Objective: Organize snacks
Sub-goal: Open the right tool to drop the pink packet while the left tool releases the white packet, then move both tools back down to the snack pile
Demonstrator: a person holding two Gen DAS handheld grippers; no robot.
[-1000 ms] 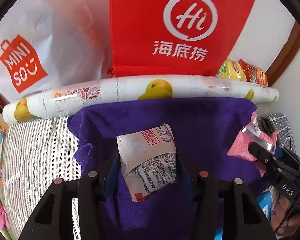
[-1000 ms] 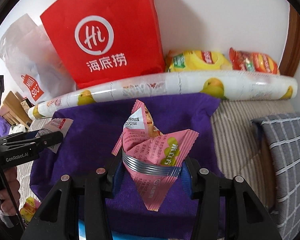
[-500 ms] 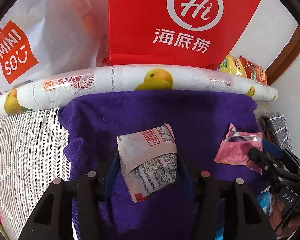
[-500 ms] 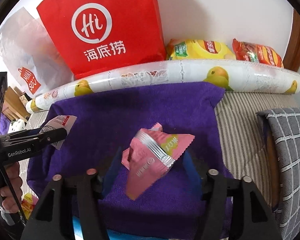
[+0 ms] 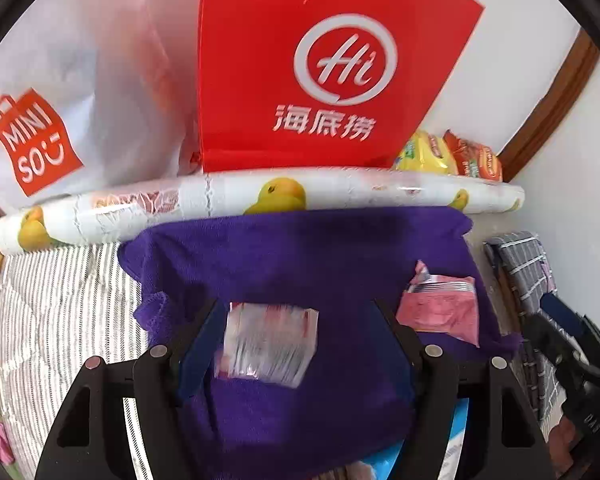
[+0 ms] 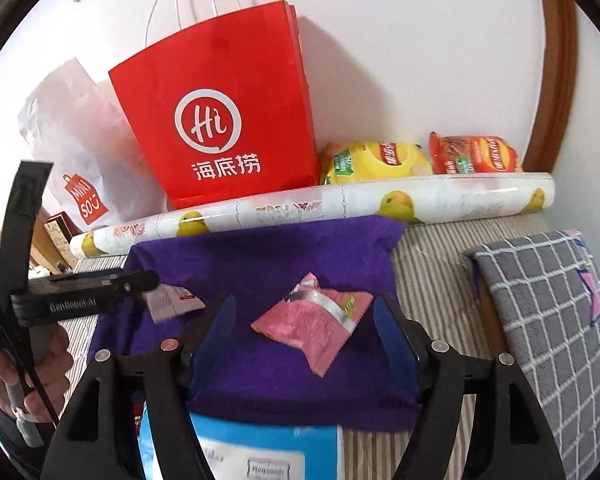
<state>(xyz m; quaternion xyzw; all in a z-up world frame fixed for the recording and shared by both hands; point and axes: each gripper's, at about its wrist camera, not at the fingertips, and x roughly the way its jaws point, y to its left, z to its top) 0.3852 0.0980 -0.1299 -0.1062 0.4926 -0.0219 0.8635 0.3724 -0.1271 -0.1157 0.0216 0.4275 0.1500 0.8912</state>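
A white snack packet (image 5: 268,344) with red print lies blurred on the purple cloth (image 5: 300,248). It sits between the opening jaws of my left gripper (image 5: 296,312), and neither pad touches it. A pink snack packet (image 6: 320,320) lies flat on the same purple cloth (image 6: 260,256), between the opening jaws of my right gripper (image 6: 305,304), with gaps on both sides. In the right wrist view, the left gripper (image 6: 140,280) hovers over the white packet (image 6: 172,304). The left wrist view shows the pink packet (image 5: 440,308) to the right, with the right gripper (image 5: 560,332) beyond it.
A red paper bag (image 6: 228,120) and a white plastic bag (image 5: 60,100) stand behind a duck-print roll (image 6: 320,204). Yellow (image 6: 372,160) and red (image 6: 476,156) chip bags lie at the back right. A grey checked cushion (image 6: 548,312) sits right, and a blue-white pack (image 6: 260,452) lies near me.
Both grippers have opened and let go of their packets. The white and pink packets now lie on the purple cloth. Both grippers have lifted a little.
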